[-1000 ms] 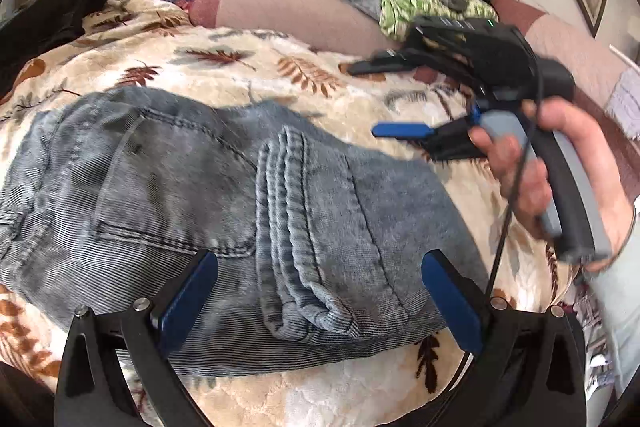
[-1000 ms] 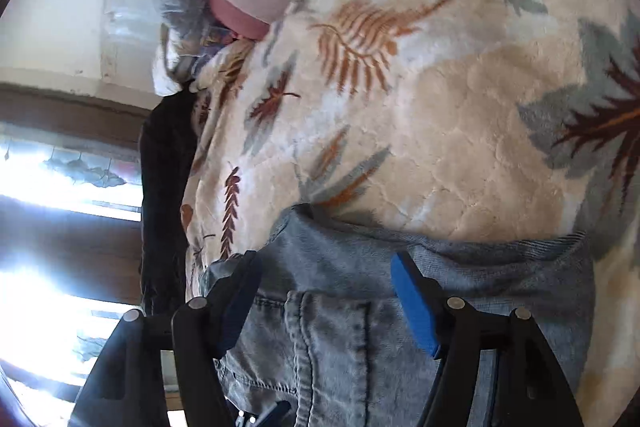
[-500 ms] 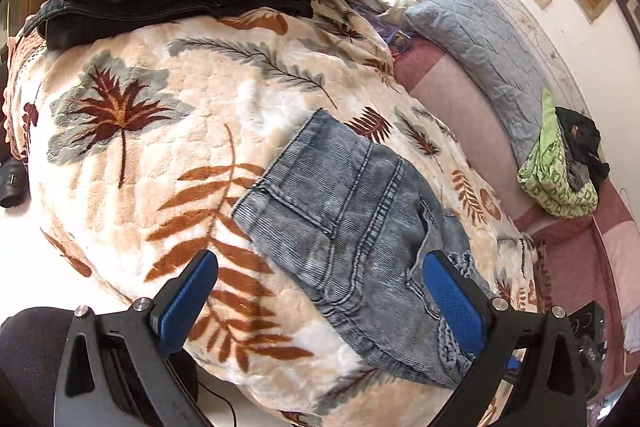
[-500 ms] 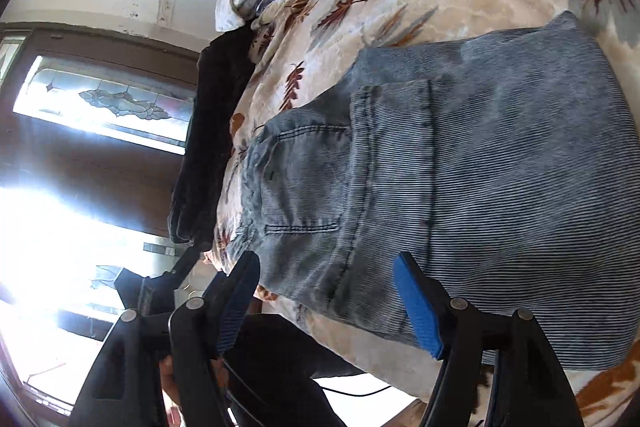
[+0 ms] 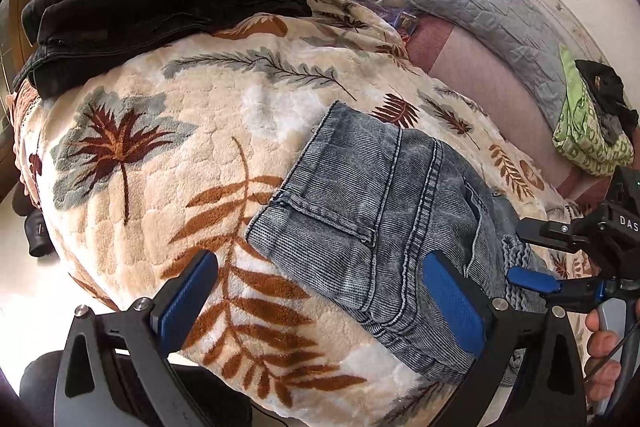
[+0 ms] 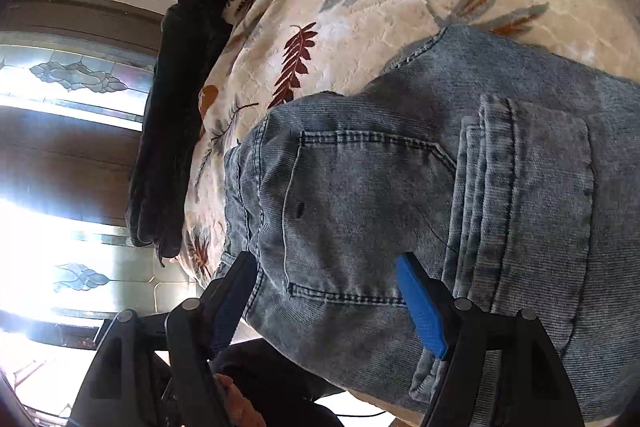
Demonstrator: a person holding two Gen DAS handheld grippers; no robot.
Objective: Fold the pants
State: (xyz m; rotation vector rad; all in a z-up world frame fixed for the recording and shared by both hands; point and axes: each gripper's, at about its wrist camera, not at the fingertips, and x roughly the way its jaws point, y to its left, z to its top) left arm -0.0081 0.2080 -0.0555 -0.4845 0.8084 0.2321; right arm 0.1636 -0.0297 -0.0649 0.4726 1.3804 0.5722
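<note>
The folded grey-blue denim pants [image 5: 384, 219] lie on the leaf-patterned blanket [image 5: 168, 131], back pocket up. My left gripper [image 5: 320, 303] is open and empty, held above the near edge of the pants. My right gripper [image 6: 328, 307] is open and empty, just above the back pocket of the pants [image 6: 400, 211]. The right gripper also shows at the right edge of the left wrist view [image 5: 532, 259], over the pants' right end.
A black garment [image 5: 160, 7] lies at the blanket's far left end and shows too in the right wrist view [image 6: 176, 115]. A grey quilted pillow [image 5: 492, 11] and a green cloth bundle [image 5: 588, 135] lie on the pink sheet behind. The floor is below left.
Both grippers pulled back from the pants a second ago. Since then my left gripper has held back with little change, and my right gripper has moved in closer over the back pocket.
</note>
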